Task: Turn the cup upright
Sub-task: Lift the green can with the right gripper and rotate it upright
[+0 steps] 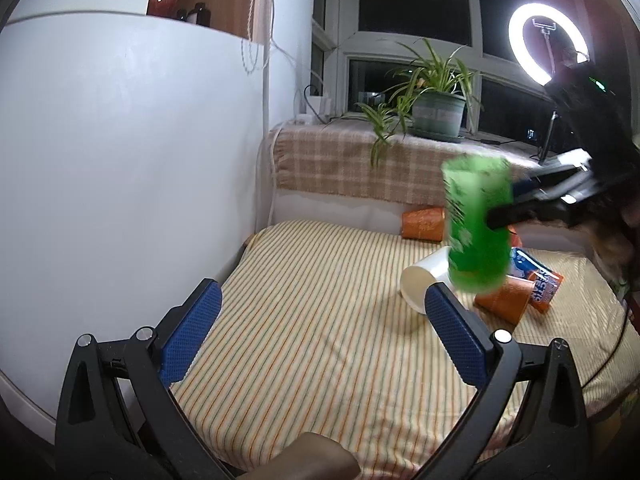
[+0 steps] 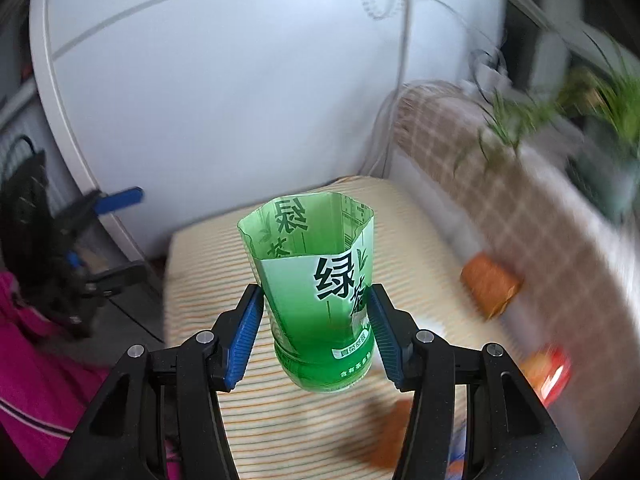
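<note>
My right gripper [image 2: 316, 320] is shut on a green cut-bottle cup [image 2: 320, 280], which it holds upright, open end up, above the striped mat [image 2: 280, 420]. In the left wrist view the same green cup [image 1: 478, 224] hangs in the air at the right, pinched by the right gripper [image 1: 504, 216]. My left gripper [image 1: 320, 320] is open and empty over the mat [image 1: 312, 320], low at the near left. A white cup [image 1: 424, 280] lies on its side on the mat below the green cup.
Two orange cups [image 1: 424, 224] [image 1: 506, 298] lie on their sides on the mat, one at the back, one at the right beside a blue-orange packet [image 1: 538, 276]. A white wall panel [image 1: 120, 160] bounds the left. A potted plant [image 1: 436, 108] and a ring light [image 1: 548, 44] stand behind.
</note>
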`<state>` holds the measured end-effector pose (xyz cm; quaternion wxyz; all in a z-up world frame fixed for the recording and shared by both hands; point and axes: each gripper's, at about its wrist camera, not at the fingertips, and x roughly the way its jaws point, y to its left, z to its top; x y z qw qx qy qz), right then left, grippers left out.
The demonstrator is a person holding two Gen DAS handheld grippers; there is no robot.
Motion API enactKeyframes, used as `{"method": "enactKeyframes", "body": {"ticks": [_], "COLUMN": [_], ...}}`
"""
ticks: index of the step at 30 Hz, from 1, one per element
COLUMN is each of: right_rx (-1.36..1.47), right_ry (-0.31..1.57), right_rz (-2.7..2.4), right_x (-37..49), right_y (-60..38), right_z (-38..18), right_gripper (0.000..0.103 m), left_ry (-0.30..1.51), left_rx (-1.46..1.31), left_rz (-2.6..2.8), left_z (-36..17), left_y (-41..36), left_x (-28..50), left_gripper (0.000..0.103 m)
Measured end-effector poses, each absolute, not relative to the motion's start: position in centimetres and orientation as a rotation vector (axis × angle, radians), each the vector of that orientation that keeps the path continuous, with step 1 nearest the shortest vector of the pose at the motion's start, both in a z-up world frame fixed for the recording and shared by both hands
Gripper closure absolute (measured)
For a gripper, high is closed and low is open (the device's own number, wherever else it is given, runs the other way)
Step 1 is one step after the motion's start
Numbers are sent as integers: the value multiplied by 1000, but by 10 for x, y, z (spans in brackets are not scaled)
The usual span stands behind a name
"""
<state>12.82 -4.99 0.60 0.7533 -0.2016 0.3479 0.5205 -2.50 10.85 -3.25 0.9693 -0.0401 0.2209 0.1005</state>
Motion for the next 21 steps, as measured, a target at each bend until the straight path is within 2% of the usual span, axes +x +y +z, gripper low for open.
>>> {"method": "enactKeyframes", "body": {"ticks": [5, 12, 18, 21], "right_rx": [-206, 188, 396, 408], "right_ry": [870, 1090, 1219, 1247], "right_rz": [1085, 985, 922, 883], "right_x": [109, 108, 115, 122], "right_y": [-93, -144, -163, -164], "right_z": [-12, -69, -109, -122], "right_gripper": [51, 51, 50, 50], "left_ry": [451, 530, 619, 647], "left_rx": [-79, -130, -195, -216], "left_rz": [156, 13, -84, -109], "left_z": [-33, -44, -54, -58], "left_y": [96, 75, 65, 61], "left_x": [-26, -22, -7, -4], "left_gripper": [0, 0, 4, 5]}}
